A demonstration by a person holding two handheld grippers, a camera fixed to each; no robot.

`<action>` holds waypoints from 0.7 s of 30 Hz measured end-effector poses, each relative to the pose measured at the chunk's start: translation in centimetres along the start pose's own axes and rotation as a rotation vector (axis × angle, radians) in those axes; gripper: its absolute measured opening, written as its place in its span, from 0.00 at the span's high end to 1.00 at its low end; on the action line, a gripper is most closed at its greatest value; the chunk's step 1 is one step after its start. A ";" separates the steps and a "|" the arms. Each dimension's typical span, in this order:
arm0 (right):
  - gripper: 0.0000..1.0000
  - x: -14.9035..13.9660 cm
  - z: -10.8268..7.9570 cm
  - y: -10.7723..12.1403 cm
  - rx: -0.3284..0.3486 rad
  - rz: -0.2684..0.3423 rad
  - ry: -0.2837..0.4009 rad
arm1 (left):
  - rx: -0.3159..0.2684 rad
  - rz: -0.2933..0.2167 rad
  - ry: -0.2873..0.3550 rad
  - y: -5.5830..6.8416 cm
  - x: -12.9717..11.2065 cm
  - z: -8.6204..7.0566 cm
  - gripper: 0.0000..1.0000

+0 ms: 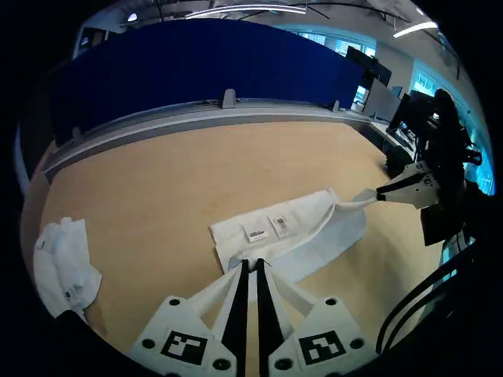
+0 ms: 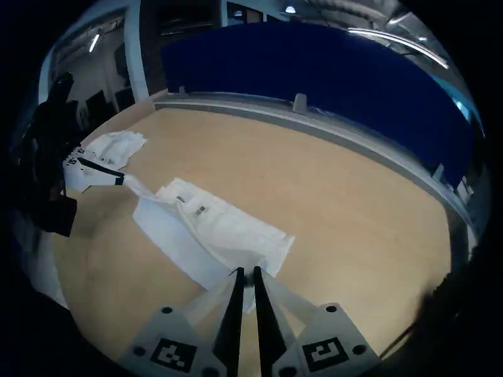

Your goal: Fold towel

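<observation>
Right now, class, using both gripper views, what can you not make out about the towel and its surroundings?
- Labels on the towel: print too small, both views.
- Towel corner in the left gripper: covered by its fingers, left gripper view.
- Towel end in the right gripper: covered by its fingers, right gripper view.
- Second white cloth: lower part runs off the picture's edge, left gripper view.

Towel: white cloth, soft and matt, carrying two flat labels of smooth, paper-like finish. Table: pale wood-look top, smooth, low sheen; behind it a screen of dark blue matt fabric over a grey rail, dull satin. Left gripper and right gripper: white matt plastic, black fingers; second cloth white, crumpled, matt.
</observation>
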State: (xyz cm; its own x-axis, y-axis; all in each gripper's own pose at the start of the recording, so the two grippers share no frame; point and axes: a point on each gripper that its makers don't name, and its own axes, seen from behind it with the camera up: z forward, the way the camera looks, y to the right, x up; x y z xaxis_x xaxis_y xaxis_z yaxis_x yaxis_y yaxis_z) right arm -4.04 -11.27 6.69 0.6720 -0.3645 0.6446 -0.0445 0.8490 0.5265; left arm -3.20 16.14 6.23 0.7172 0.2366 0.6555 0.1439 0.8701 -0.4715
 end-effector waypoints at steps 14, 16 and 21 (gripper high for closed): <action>0.88 -0.9 2.7 0.9 -0.024 0.058 -0.007 | 0.012 0.017 -0.019 -1.2 -1.1 3.0 0.92; 0.88 -1.0 3.0 0.9 -0.026 0.065 -0.009 | 0.014 0.019 -0.019 -1.3 -1.1 3.3 0.92; 0.88 -1.0 3.8 1.3 -0.042 0.072 -0.005 | 0.020 0.026 -0.020 -1.8 -1.0 4.1 0.92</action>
State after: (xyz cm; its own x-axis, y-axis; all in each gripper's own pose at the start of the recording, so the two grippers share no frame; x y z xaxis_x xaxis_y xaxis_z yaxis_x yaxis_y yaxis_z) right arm -7.62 -11.29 8.81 0.6642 -0.3037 0.6830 -0.0617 0.8883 0.4550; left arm -6.97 16.16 8.88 0.7069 0.2674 0.6548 0.1114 0.8721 -0.4764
